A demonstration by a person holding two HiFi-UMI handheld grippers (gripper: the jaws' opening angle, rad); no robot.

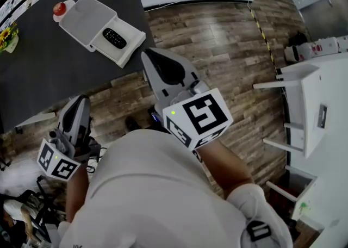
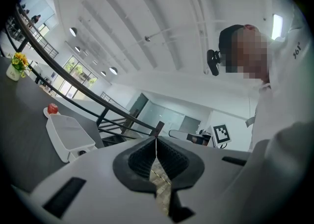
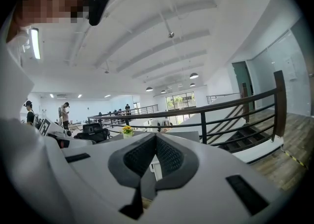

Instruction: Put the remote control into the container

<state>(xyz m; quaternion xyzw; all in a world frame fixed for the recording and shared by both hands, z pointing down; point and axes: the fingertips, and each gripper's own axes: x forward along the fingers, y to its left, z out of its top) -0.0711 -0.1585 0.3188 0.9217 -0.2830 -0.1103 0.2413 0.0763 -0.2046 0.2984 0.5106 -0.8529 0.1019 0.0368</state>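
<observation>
Overhead first, in the head view: one dark table (image 1: 49, 73) fills the upper left, and on it stands one white container (image 1: 87, 18). One black remote control (image 1: 115, 38) lies inside the container's smaller section, at the end nearer the person. One small red object (image 1: 59, 7) sits just beside the container's far corner, and one bunch of yellow flowers (image 1: 5, 36) shows at the table's left edge. Two grippers are held over the wooden floor (image 1: 228, 45), both well apart from the container. The left gripper (image 1: 82, 100) is low at the left, and the right gripper (image 1: 148, 54) is nearer the middle, its tip close to the table's corner. Each carries one marker cube. White furniture (image 1: 304, 105) stands at the right.

Next, the left gripper view: its two jaws meet at the tips with nothing between them. The container, the red object and the flowers show off to the left on the table, beyond one black railing (image 2: 73, 83).

Lastly, the right gripper view: these two jaws are also pressed together and empty. The flowers sit just above the left jaw, and two people (image 3: 29, 111) stand far off at the left.
</observation>
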